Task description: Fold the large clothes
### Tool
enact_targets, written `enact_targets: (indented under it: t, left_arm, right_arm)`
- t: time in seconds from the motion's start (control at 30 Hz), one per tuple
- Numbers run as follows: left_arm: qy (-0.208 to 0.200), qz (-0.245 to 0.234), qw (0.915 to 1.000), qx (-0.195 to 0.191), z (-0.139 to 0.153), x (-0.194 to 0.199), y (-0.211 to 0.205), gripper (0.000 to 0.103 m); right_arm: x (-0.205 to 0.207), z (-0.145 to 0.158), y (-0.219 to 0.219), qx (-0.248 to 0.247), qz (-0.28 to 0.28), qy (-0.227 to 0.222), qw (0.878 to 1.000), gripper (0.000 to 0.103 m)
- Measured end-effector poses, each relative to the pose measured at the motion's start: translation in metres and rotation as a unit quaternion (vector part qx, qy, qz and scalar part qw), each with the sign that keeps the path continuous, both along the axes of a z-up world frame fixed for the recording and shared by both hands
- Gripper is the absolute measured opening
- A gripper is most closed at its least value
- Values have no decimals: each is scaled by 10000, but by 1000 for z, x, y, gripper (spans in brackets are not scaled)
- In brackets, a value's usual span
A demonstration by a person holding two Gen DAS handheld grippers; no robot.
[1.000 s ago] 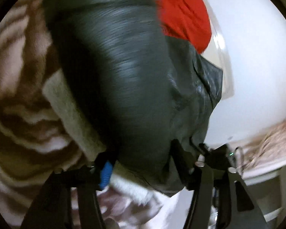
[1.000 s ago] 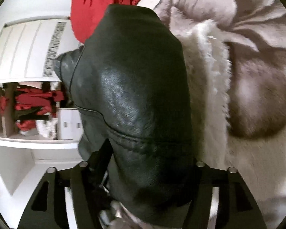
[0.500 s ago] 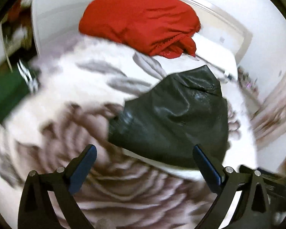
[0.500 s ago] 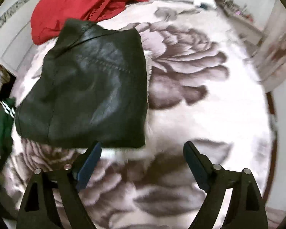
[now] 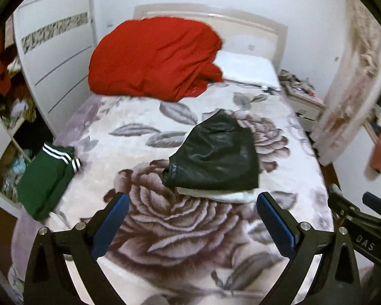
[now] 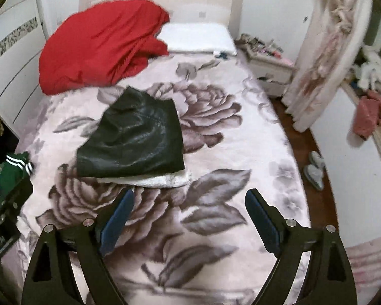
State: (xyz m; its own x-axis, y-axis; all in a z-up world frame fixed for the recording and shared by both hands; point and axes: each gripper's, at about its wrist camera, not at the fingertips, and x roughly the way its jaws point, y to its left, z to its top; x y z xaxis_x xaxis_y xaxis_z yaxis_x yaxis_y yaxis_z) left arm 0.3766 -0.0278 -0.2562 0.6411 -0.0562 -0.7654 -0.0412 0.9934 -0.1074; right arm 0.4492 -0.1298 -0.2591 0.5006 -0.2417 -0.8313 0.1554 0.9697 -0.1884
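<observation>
A folded black leather jacket [image 5: 216, 155] with white fleece lining showing at its near edge lies on the floral blanket of the bed [image 5: 165, 228]; it also shows in the right wrist view [image 6: 134, 139]. My left gripper [image 5: 190, 218] is open and empty, held above the bed short of the jacket. My right gripper [image 6: 189, 216] is open and empty, also back from the jacket. A folded green garment with white stripes [image 5: 45, 178] lies at the bed's left edge, and a red heap [image 5: 152, 56] lies near the headboard.
A white pillow [image 6: 198, 38] lies by the headboard. A white wardrobe [image 5: 56, 50] stands left of the bed, with cluttered shelves. A nightstand [image 6: 269, 68] and curtain [image 6: 325, 50] stand to the right. Slippers [image 6: 315, 170] lie on the wooden floor.
Both grippers were shut on the black jacket a second ago. They have let it go onto the bed, opened, and pulled back and up.
</observation>
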Motion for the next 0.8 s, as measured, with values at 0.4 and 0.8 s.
enact_targets:
  t: [0.4, 0.8]
  left_arm:
    - [-527, -53, 9983, 248, 130, -112, 19, 103]
    - [-550, 174, 9974, 434, 176, -170, 1, 103]
  right_arm:
    - [-168, 175, 53, -86, -107, -833, 9964, 91]
    - [-264, 270, 63, 24, 220, -1227, 9922, 91]
